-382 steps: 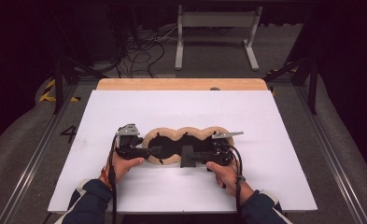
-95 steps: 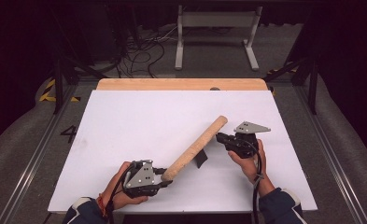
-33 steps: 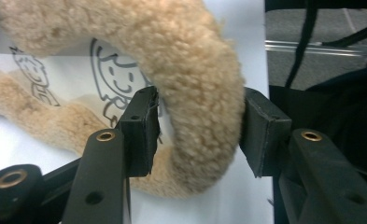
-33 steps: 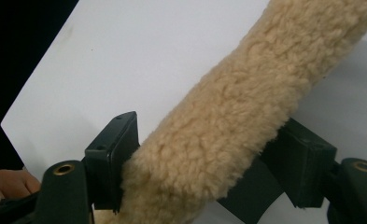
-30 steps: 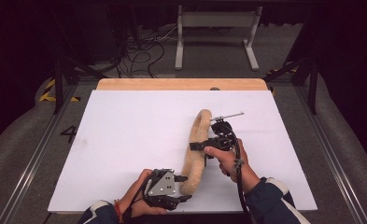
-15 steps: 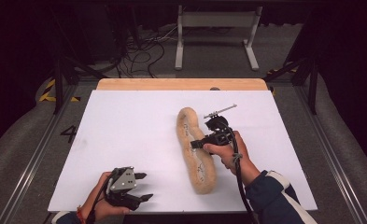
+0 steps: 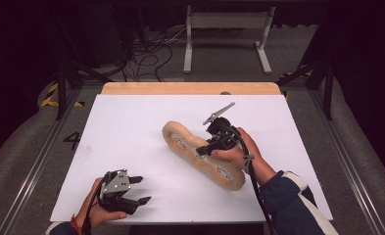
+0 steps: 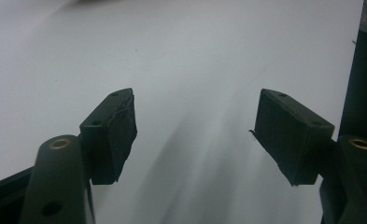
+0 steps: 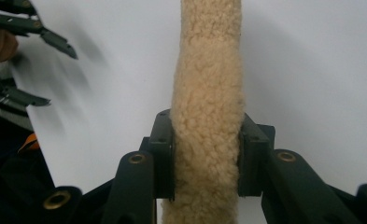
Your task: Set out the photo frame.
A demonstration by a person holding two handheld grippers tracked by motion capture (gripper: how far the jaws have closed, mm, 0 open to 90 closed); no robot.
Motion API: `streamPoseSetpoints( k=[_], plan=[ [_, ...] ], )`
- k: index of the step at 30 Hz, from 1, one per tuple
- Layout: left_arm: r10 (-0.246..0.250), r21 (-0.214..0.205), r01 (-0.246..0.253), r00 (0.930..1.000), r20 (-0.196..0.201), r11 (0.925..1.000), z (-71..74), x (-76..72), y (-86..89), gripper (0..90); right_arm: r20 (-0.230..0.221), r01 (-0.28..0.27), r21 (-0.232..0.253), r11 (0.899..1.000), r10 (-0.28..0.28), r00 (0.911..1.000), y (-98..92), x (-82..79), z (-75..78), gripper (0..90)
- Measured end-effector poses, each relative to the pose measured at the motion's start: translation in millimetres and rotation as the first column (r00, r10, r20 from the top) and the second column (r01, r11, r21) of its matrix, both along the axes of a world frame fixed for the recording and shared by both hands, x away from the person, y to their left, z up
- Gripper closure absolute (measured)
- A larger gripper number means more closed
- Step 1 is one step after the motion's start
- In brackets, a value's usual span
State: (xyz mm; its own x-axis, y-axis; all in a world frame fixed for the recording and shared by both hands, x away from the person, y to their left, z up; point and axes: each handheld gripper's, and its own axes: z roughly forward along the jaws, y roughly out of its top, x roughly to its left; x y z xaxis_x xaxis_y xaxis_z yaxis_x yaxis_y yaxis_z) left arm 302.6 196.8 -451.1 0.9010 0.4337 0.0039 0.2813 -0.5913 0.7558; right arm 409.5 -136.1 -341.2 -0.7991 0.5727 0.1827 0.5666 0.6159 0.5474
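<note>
My right claw [image 9: 207, 154] has just been closing and now pinches the fleecy pad [image 7: 202, 154] mid-length, over the white worktop [image 7: 131, 127]; my left claw [image 7: 137, 190] is spread, holding nothing, near the front edge; beyond, dark floor with cables [image 7: 151, 51] and a grey stand [image 7: 227, 29].

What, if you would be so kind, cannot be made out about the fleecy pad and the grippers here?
- Fleecy pad, right gripper view: its near end is cut off by the bottom edge.
- Right gripper, high view: the hand covers its body.
- Left gripper, right gripper view: motion-blurred, cut by the left edge.
</note>
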Motion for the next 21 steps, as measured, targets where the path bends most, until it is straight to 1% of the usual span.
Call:
streamPoseSetpoints(
  k=[2,4,7,8,11,14,16,17,18,20,21],
  plan=[
    [0.001,-0.004,-0.001,1.0000,0.001,1.0000,0.3,0.1,-0.1,29.8,0.001,-0.046,0.010,0.999,0.046,0.9990,1.1,-1.5,0.6,66.0],
    [0.005,-0.008,-0.005,1.0000,-0.002,1.0000,0.4,0.4,0.0,29.5,-0.002,-0.084,0.009,0.996,0.084,0.9964,2.8,-3.4,-0.1,65.9],
    [0.007,-0.010,-0.007,1.0000,0.000,0.9999,0.6,0.6,0.0,29.5,-0.003,-0.144,-0.004,0.990,0.144,0.9896,7.1,-7.6,-2.1,65.9],
    [0.007,-0.010,-0.007,1.0000,0.000,0.9999,0.6,0.6,0.0,29.5,-0.003,-0.144,-0.004,0.990,0.144,0.9896,7.1,-7.6,-2.1,65.9],
    [0.006,-0.018,-0.006,1.0000,0.001,0.9998,1.6,0.9,0.2,29.5,-0.006,-0.197,-0.017,0.980,0.197,0.9804,11.6,-10.7,-3.2,65.9],
    [0.014,-0.014,-0.014,0.9999,0.005,0.9998,1.6,2.5,-0.4,29.0,-0.016,-0.245,-0.032,0.969,0.244,0.9696,15.3,-12.0,-4.6,65.8],
    [0.052,-0.013,-0.052,0.9986,0.008,0.9986,1.0,6.6,-1.7,27.7,-0.017,-0.264,-0.050,0.963,0.264,0.9644,17.8,-11.9,-7.6,65.4],
    [0.080,-0.023,-0.080,0.9968,0.005,0.9966,0.9,10.2,-2.6,27.7,-0.014,-0.267,-0.061,0.962,0.267,0.9637,18.1,-11.9,-7.9,65.2],
    [0.097,-0.035,-0.097,0.9953,0.001,0.9947,0.9,13.6,-3.6,27.7,-0.010,-0.270,-0.056,0.961,0.270,0.9627,17.7,-11.4,-7.8,64.9],
    [0.106,-0.062,-0.106,0.9944,-0.003,0.9925,2.2,21.2,-4.7,26.3,-0.003,-0.272,-0.059,0.960,0.272,0.9622,17.3,-11.3,-8.3,64.3],
    [0.110,-0.068,-0.110,0.9939,-0.001,0.9916,3.4,25.8,-5.9,25.9,0.001,-0.272,-0.057,0.960,0.273,0.9620,16.6,-11.4,-8.5,64.0]
  ],
)
